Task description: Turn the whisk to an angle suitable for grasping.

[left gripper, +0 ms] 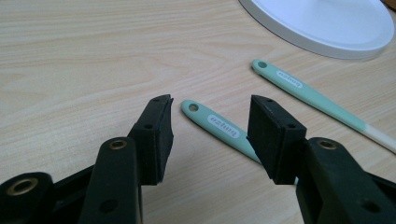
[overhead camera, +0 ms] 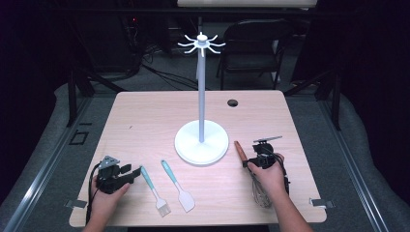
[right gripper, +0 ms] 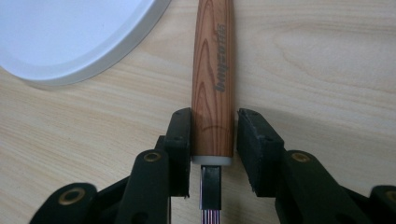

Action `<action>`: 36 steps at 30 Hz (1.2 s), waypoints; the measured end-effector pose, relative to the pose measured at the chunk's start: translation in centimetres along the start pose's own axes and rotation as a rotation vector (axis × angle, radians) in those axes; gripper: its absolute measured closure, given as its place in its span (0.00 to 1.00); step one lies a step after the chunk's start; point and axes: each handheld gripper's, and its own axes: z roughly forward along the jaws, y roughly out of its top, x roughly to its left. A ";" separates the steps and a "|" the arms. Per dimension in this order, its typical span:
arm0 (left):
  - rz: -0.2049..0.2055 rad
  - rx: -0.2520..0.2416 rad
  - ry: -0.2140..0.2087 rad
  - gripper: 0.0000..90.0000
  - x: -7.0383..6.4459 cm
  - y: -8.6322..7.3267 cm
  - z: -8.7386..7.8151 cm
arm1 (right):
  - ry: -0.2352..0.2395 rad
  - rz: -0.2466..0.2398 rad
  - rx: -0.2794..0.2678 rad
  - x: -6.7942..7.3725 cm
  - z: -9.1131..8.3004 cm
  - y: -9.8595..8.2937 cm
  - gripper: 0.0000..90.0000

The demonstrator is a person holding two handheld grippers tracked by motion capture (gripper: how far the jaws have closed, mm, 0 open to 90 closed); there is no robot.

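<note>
Near the bench's front edge, the left tongs (left gripper: 210, 135) stand apart around a brush handle (left gripper: 219, 127); the right tongs (right gripper: 214, 135) straddle the whisk's wooden handle (right gripper: 214, 79), not quite clamped.

A small white oval label with grey lettering is carried on the mint-green handle of the brush (left gripper: 219, 128), seen in the left gripper view between the jaws; the word appears to read "buyzoe" or similar, but the letters cannot be made out with certainty. The same kind of label is borne on the mint-green handle of the spatula (left gripper: 299, 88), too small to be read. In the right gripper view, a brand word is printed lengthwise in dark letters on the wooden handle of the whisk (right gripper: 214, 79), and it is blurred beyond sure reading.
</note>
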 end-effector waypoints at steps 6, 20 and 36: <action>-0.001 -0.007 0.001 0.56 0.0 0.0 0.1 | 0.024 0.032 0.013 -0.2 0.1 0.2 0.75; -0.002 -0.008 0.001 0.56 0.1 0.0 0.1 | -0.014 -0.008 0.005 0.4 0.0 -0.1 0.76; -0.001 -0.013 -0.009 0.56 -0.3 0.0 0.0 | -0.048 -0.164 -0.192 2.9 -2.8 -1.3 0.76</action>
